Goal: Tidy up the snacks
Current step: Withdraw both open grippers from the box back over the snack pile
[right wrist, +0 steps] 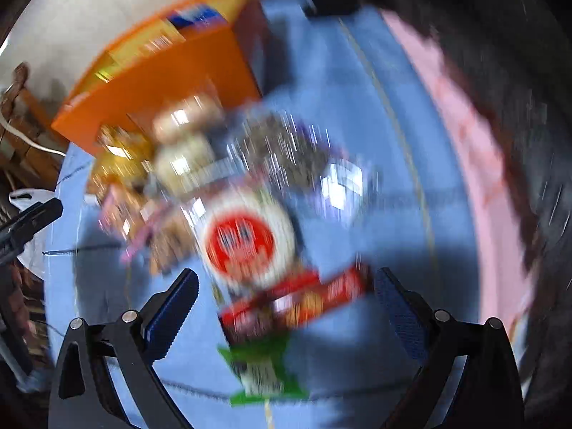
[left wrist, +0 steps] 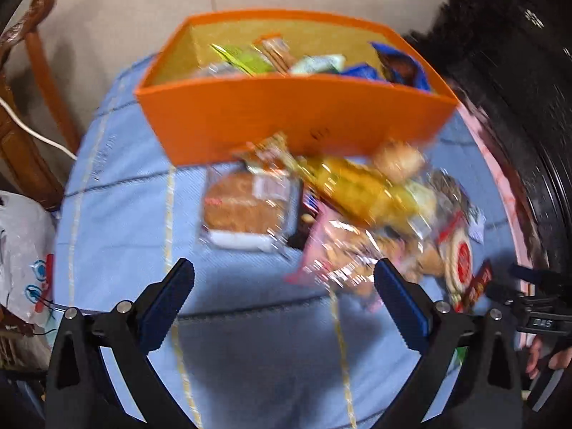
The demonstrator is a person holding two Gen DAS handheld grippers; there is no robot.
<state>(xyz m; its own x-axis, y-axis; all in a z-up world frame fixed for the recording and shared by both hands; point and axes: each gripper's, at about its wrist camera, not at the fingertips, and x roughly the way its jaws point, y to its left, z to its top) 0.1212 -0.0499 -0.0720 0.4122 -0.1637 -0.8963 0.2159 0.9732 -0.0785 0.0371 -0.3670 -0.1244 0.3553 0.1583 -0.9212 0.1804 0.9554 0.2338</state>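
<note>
An orange box (left wrist: 250,118) with several snack packs inside stands at the back of a blue cloth (left wrist: 118,221). In front of it lies a pile of snacks: a wrapped bread (left wrist: 246,207), a yellow pack (left wrist: 361,186), a pink-edged cookie bag (left wrist: 336,250). My left gripper (left wrist: 284,304) is open and empty above the cloth, near the pile. My right gripper (right wrist: 286,307) is open over a red snack pack (right wrist: 296,304) and a green pack (right wrist: 261,368); this view is blurred. A round red-and-white pack (right wrist: 246,239) lies beyond. The orange box (right wrist: 150,82) shows at upper left.
A wooden chair (left wrist: 39,71) and a white cable stand at the left. A white plastic bag (left wrist: 25,257) sits at the cloth's left edge. A pink edge (right wrist: 461,136) and dark fabric run along the right. The right gripper shows in the left view (left wrist: 536,304).
</note>
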